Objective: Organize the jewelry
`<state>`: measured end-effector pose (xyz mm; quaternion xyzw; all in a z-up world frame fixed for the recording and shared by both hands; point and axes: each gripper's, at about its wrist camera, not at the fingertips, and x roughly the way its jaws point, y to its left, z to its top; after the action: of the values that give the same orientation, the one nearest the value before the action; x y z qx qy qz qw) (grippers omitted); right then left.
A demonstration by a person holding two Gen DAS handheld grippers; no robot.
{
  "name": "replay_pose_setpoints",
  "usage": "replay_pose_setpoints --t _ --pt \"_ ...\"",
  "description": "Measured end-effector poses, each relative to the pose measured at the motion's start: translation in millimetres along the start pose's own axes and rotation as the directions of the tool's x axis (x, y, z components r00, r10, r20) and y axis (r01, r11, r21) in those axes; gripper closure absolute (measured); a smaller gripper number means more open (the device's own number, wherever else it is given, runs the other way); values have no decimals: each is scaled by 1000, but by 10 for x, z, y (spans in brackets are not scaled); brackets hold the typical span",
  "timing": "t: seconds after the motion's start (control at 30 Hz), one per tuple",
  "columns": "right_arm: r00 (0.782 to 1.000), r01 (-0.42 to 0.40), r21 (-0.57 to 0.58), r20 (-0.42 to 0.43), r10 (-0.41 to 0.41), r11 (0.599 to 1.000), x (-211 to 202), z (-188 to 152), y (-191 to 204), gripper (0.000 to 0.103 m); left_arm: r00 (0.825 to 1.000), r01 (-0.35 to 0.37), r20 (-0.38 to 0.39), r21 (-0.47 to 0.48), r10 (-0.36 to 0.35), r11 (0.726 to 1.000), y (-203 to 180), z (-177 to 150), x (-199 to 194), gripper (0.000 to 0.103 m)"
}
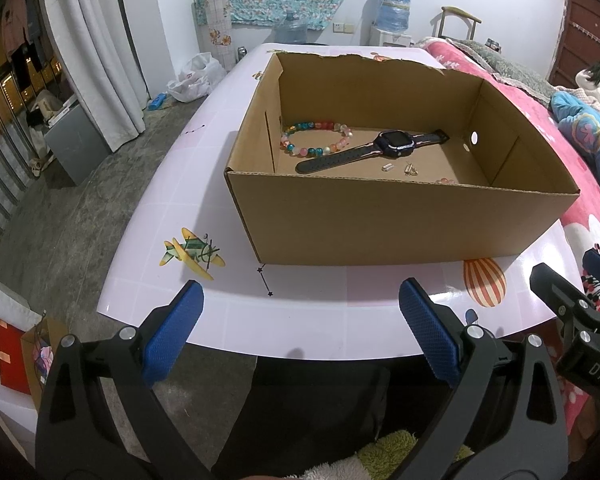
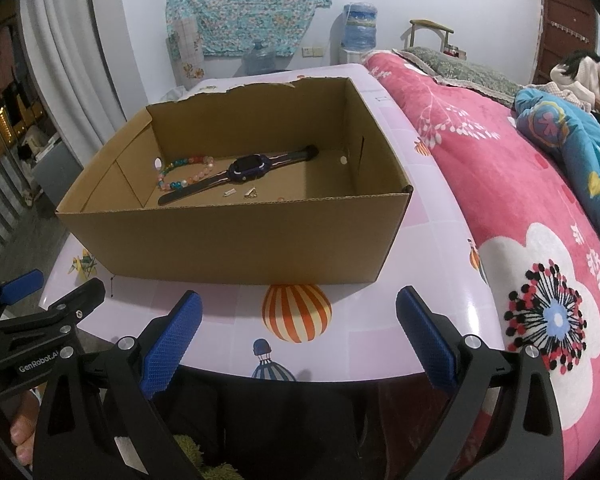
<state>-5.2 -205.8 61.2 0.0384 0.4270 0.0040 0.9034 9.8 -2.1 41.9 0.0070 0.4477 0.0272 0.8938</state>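
Note:
An open cardboard box [image 1: 380, 220] [image 2: 236, 240] stands on the pink table. Inside lie a multicoloured bead bracelet [image 1: 314, 139] [image 2: 184, 174], a dark smartwatch [image 1: 380, 150] [image 2: 248, 170], small metal earrings [image 1: 410, 169] [image 2: 250, 193], a tiny silver piece [image 1: 387, 167] [image 2: 229, 193] and some pink beads [image 1: 444, 180] by the near wall. My left gripper [image 1: 300, 328] hovers open over the table's near edge, in front of the box, empty. My right gripper [image 2: 298, 340] is likewise open and empty, just right of the left one.
The pink table [image 1: 320, 316] [image 2: 228, 312] carries balloon and plane stickers. A bed with a pink floral blanket [image 2: 520, 220] presses against its right side, and a person lies at its far end [image 2: 580, 76]. Grey floor [image 1: 80, 220] and curtains are to the left.

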Motion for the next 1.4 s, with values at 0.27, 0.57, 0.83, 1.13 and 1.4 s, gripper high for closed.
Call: replay_pose_setpoints --t 0.27,0.57,0.83,1.13,1.4 --pt "1000 -1 -1 0 1 1000 8 3 4 8 1000 0 1 0 0 1000 -1 7 4 8" --pt "1000 -9 -4 -5 9 1000 42 23 -9 8 1000 0 -2 0 0 1000 -4 13 5 8" --pt "1000 -12 -4 -8 12 1000 55 25 -19 8 1000 0 -3 2 0 1000 -3 11 13 8" --pt "1000 -16 -4 -11 16 1000 68 12 -38 8 1000 0 -4 2 0 1000 -2 14 18 8" --pt "1000 -16 -4 -10 16 1000 69 11 -41 8 1000 0 -5 0 0 1000 0 9 20 8"
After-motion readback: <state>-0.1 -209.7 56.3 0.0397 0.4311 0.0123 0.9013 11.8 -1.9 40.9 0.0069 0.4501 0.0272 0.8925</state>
